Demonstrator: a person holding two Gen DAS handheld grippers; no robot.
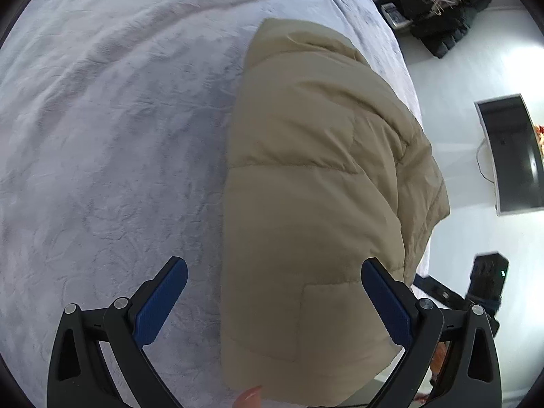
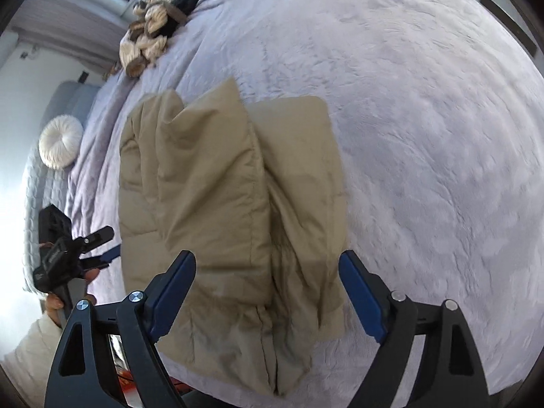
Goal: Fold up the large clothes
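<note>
Jackets: we count one folded beige jacket (image 1: 306, 204) on the bed (image 1: 102, 136).
Hand-held grippers: we see two, left hand-held gripper (image 1: 273, 272) and right hand-held gripper (image 2: 267, 265), both spread wide, gripping nothing.

The folded jacket (image 2: 217, 204) lies on the bed (image 2: 425, 136), near its edge.

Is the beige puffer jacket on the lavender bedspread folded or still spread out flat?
Folded. The beige puffer jacket lies as a compact bundle, one quilted layer doubled over another, on the lavender bedspread.
</note>
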